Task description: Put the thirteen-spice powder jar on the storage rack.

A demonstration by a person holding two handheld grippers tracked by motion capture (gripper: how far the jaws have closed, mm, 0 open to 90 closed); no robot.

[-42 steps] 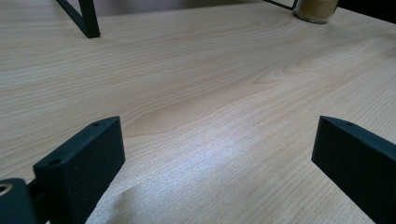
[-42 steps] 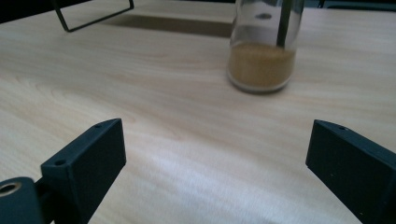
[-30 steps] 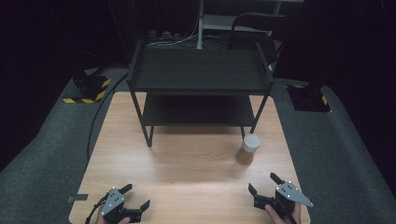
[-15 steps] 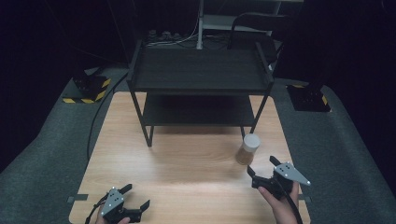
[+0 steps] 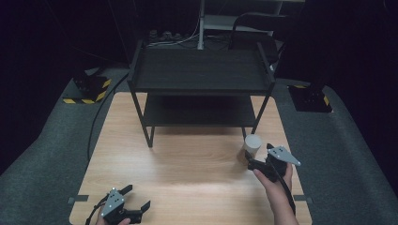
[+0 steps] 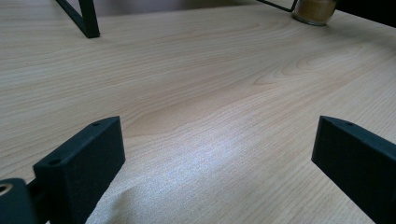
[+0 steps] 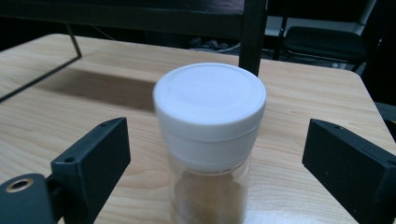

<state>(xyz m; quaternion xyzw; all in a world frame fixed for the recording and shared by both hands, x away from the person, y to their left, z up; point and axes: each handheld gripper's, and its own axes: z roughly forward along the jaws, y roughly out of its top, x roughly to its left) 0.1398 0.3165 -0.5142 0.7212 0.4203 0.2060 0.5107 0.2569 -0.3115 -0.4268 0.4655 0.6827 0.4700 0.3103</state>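
A: Spice jar, white cap, stands upright on the tabletop by the shelf rack's front right leg. Right tool spread, jaws just narrowing, jar between them, untouched.

B: Left tool?

A: Spread, empty, at the near edge.

B: Advice: centre the jar, drop below the cap, pinch the glass squarely.

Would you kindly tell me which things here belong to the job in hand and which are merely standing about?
In the job:
- spice jar, white lid
- right tongs, open, jaws just closing either side of it

Standing about:
- black shelf rack
- left tongs, open
- chair behind
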